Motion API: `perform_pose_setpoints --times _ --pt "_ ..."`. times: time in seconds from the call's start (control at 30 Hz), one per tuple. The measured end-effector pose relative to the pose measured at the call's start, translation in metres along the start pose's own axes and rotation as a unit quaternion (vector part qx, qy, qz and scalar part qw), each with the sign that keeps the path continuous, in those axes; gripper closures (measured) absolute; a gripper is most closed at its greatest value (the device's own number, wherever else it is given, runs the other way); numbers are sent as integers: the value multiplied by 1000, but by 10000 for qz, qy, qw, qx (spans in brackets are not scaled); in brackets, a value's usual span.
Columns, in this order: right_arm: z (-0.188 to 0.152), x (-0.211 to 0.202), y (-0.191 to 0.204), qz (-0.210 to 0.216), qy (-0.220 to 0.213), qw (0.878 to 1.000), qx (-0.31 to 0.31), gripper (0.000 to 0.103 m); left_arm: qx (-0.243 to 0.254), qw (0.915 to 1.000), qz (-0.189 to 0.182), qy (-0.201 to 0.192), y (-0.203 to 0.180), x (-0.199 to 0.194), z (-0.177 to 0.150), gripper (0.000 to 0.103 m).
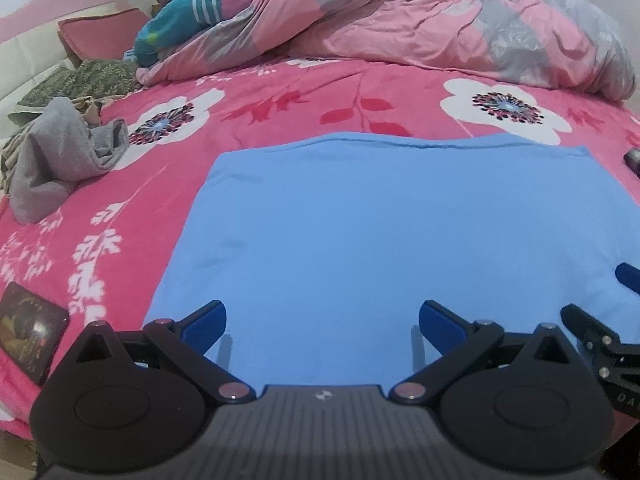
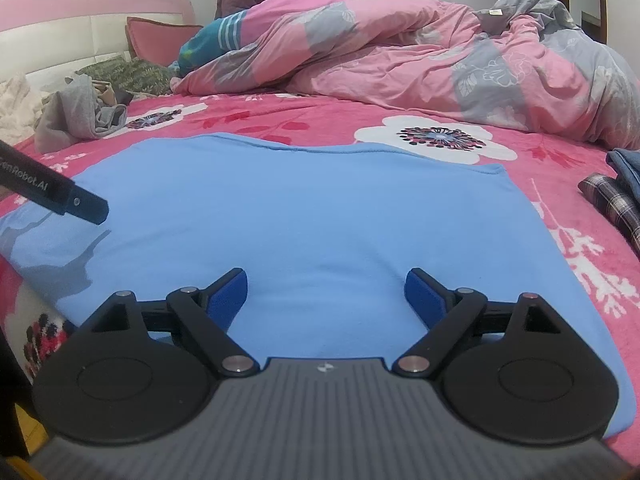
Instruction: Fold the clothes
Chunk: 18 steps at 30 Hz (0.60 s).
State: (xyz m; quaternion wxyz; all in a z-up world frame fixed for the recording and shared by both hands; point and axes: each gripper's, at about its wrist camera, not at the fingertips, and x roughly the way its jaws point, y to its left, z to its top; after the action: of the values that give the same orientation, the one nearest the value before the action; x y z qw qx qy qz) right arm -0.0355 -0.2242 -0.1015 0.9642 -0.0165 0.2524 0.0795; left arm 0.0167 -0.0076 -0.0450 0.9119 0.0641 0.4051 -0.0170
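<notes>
A blue cloth (image 1: 400,220) lies flat on the bed (image 1: 280,104) (pink, flowered). Left gripper (image 1: 322,322) and right gripper (image 2: 326,290) hover over its near edge, jaws wide, holding nothing.

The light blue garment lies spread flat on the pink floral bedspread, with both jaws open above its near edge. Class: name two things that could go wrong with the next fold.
1. Both grippers, left and right, hover with jaws open over the light blue garment; closing there may also pinch the pink floral bedspread underneath.
2. The crumpled grey garment lies close to the left; a wide fold could drag into it.
</notes>
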Motion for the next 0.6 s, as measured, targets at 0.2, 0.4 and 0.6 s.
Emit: perform_pose_setpoints --times 0.2,0.4,0.6 --pt "0 1 1 -14 15 10000 -12 13 11 10000 -91 32 0 15 -4 0" --pt "0 2 2 -27 32 10000 -22 11 -333 9991 -249 20 7 22 -11 0" --pt "0 3 2 -10 31 10000 -15 9 -262 9994 -206 -34 5 23 -15 0"
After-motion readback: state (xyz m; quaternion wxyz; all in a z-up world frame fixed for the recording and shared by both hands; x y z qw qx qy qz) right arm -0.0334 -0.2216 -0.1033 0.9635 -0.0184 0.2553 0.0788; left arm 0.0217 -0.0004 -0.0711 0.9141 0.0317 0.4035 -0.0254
